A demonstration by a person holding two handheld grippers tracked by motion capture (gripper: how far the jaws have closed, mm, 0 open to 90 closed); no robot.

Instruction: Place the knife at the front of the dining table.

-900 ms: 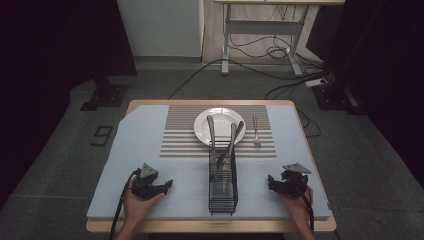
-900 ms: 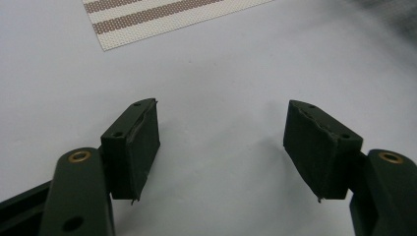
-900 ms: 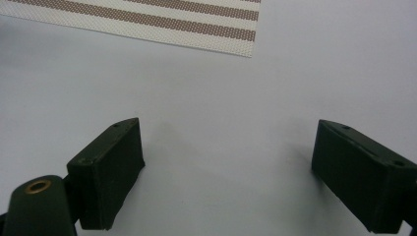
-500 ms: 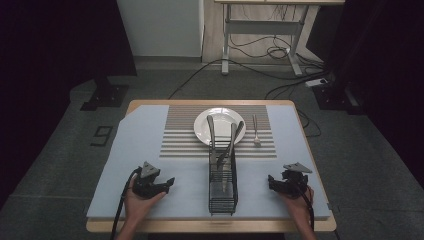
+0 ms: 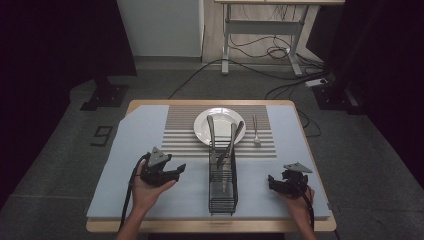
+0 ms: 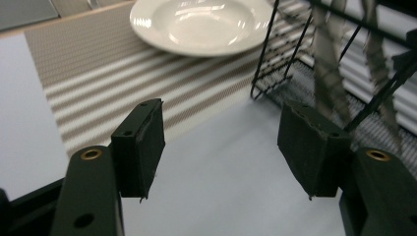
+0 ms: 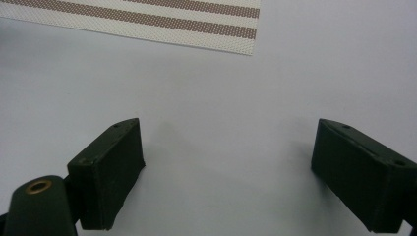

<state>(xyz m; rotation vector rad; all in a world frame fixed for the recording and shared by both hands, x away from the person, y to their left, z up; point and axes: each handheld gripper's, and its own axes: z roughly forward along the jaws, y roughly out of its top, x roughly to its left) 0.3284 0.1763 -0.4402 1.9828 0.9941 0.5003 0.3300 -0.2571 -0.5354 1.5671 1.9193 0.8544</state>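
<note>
Two claws: the left claw (image 5: pixel 176 169) and the right claw (image 5: pixel 272 182) sit low over the near part of the desk, both released, jaws wide apart with nothing between them.
Rack: black wire rack (image 5: pixel 223 185) stands between the two claws, just right of the left claw, running from the near edge toward the plate.
Utensils: grey utensils (image 5: pixel 222 142) lean in the rack's far end; their tips overlap and blur, so their kind cannot be told.
Cut off: in the left gripper view the rack (image 6: pixel 314 64) runs out of the right and top edges, and the plate (image 6: pixel 201 24) is clipped at the top.
Plate: white plate (image 5: pixel 220 125) lies far centre on the striped mat (image 5: pixel 185 135).
Fork: small fork (image 5: pixel 255 132) lies right of the plate on the mat, its detail too fine to read.
Surface: pale blue sheet (image 5: pixel 130 150) covers the wooden desk (image 5: pixel 150 103).
Room: dark, grey floor, cables (image 5: pixel 260 50) and a metal frame (image 5: pixel 260 35) beyond the far edge.
</note>
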